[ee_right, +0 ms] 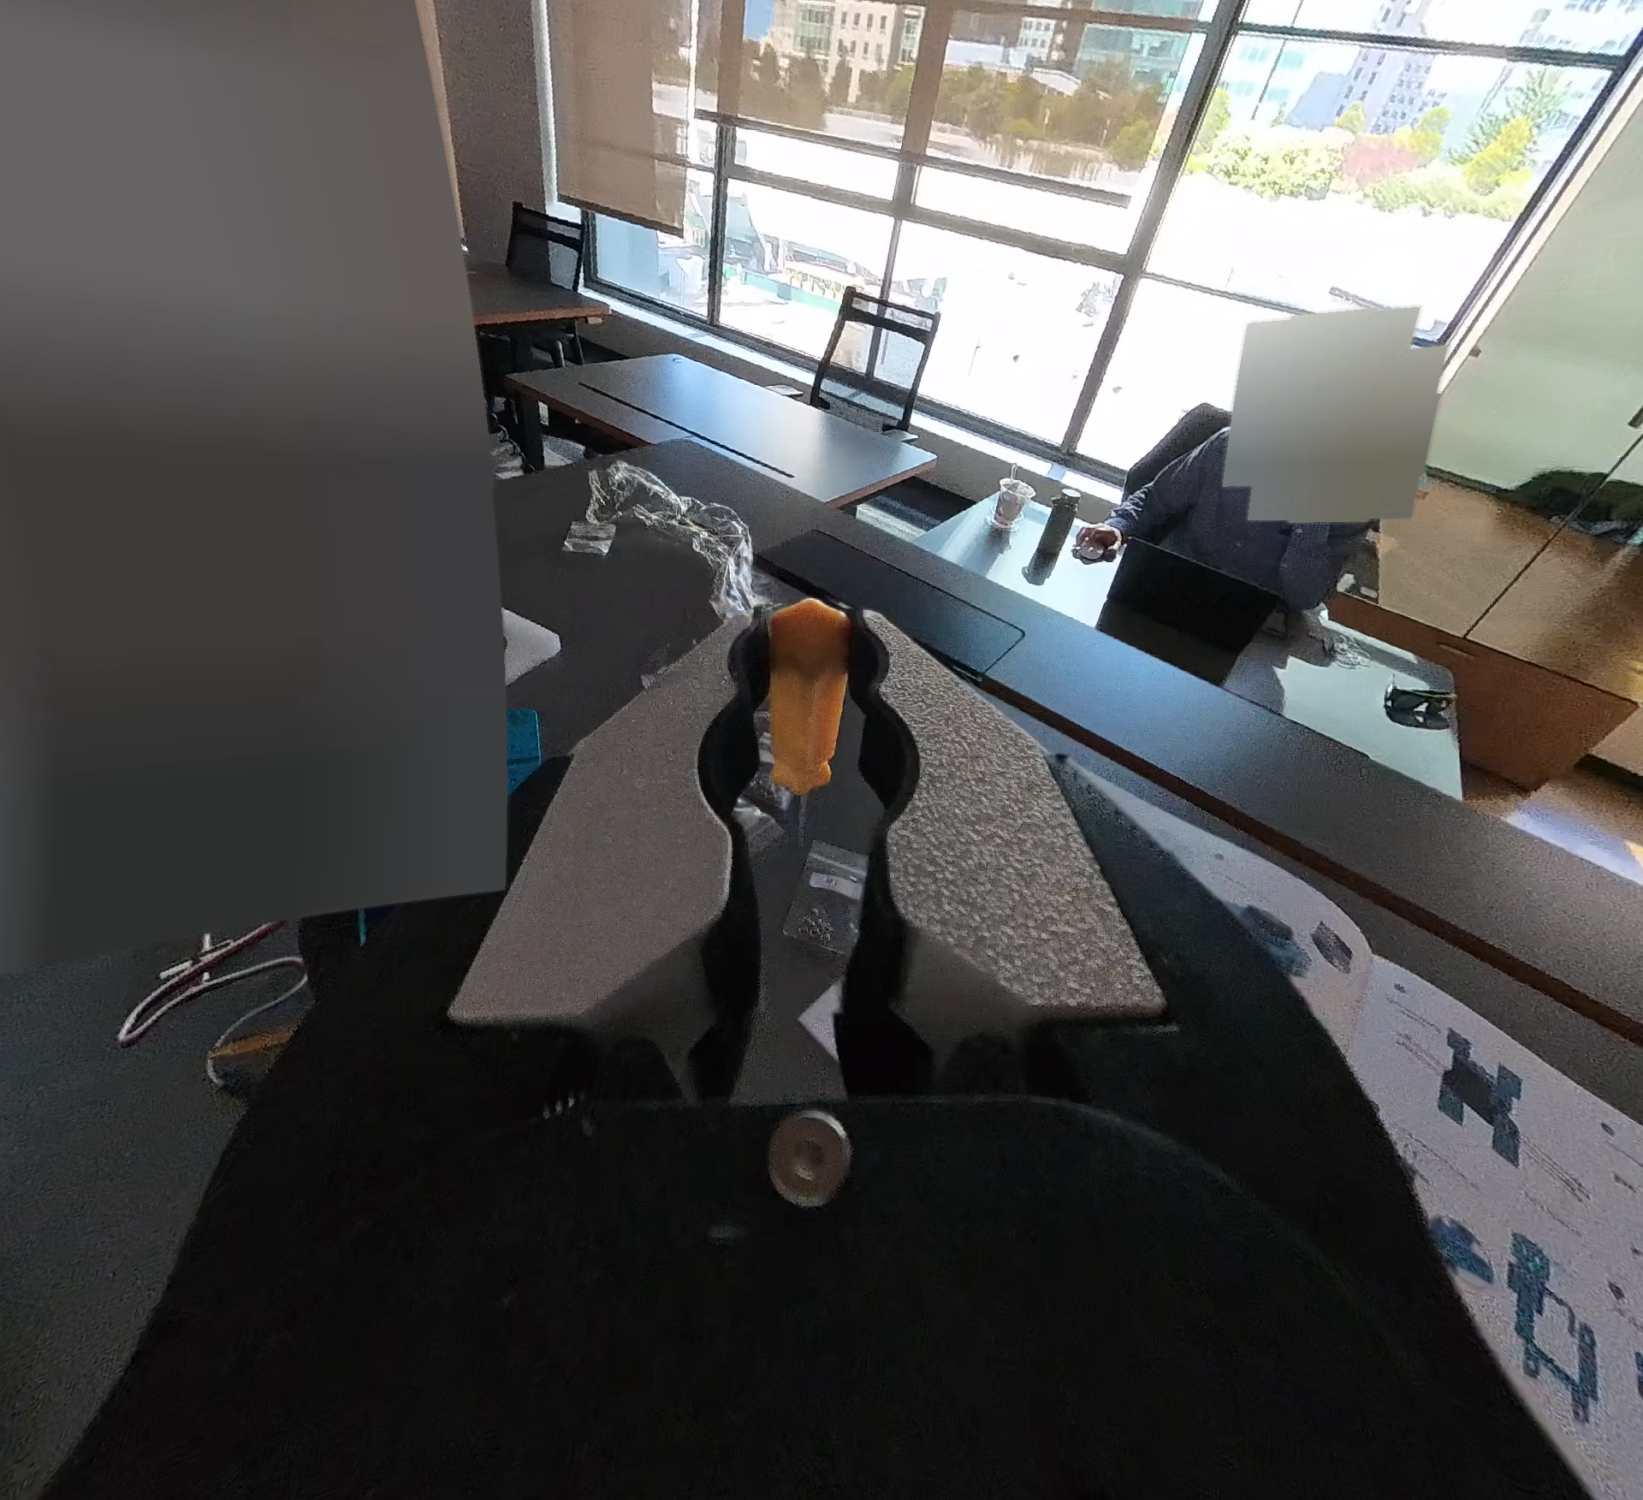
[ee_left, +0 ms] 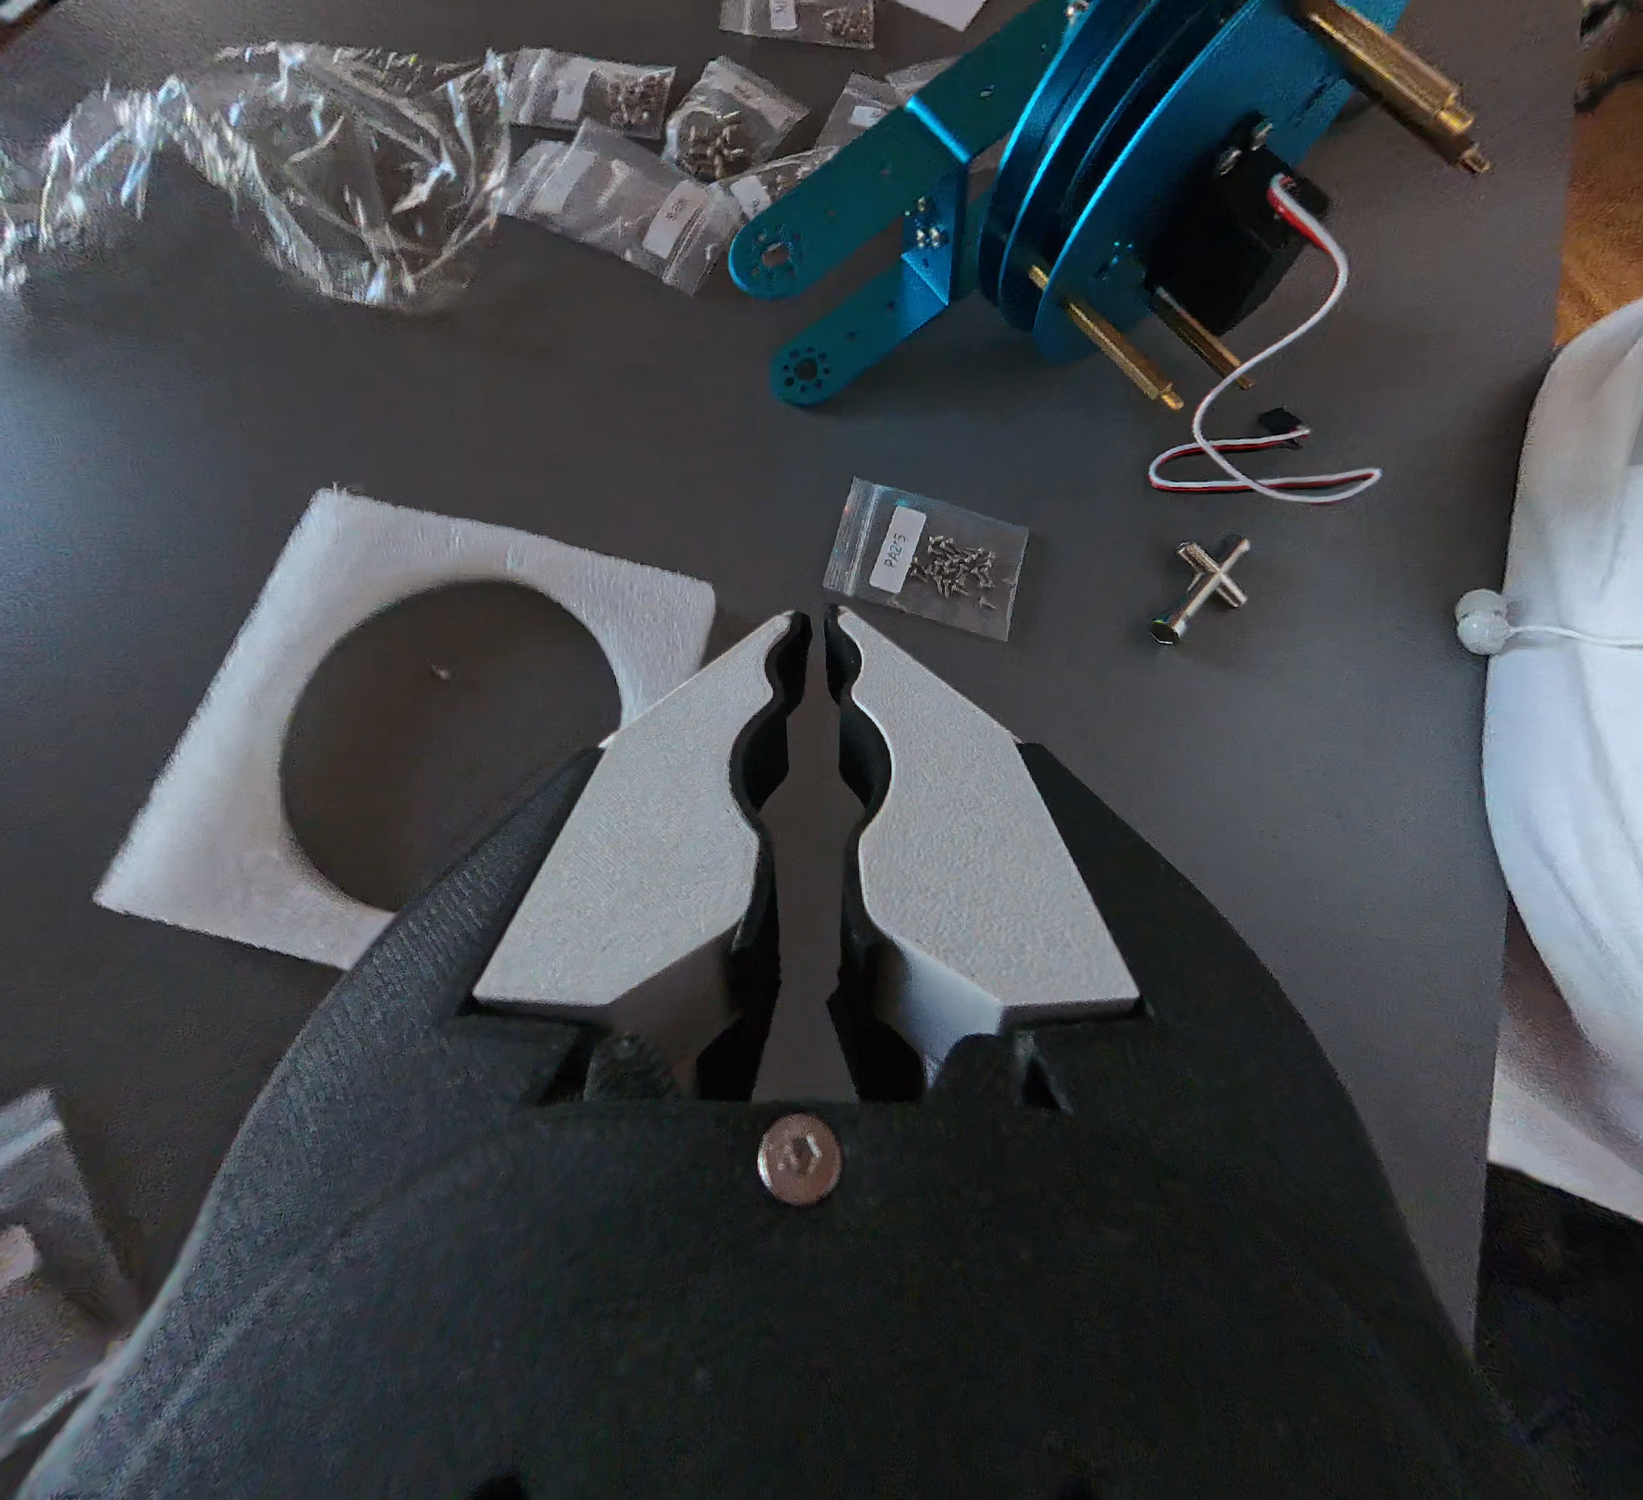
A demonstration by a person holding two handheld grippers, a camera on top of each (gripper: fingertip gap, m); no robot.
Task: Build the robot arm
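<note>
Nearest the lens in the left wrist view: left gripper (ee_left: 818,623), grey fingers with black pads pressed almost together at the tips, nothing between them, hovering over the dark grey table (ee_left: 551,408). Just right of the tips, a small clear bag of screws (ee_left: 926,556) with a white label; further right, a silver cross-shaped wrench (ee_left: 1202,588). Lower left of the tips, a white foam square (ee_left: 222,799) with a round cut-out. Upper right of the frame: a blue metal assembly (ee_left: 1156,124) lying on its side, brass standoffs sticking out, a black servo with a red, white and black wire (ee_left: 1262,470) trailing below. Upper left: crumpled clear plastic (ee_left: 267,159) beside a cluster of more small bags.

Right wrist view: right gripper (ee_right: 807,657) pinching an orange-handled screwdriver (ee_right: 805,702) near the tips, thin shaft pointing down toward another small screw bag (ee_right: 822,906) on the table. Lower right: a white printed sheet (ee_right: 1467,1146). Middle right, well apart: a seated person (ee_right: 1245,515) at another desk.
</note>
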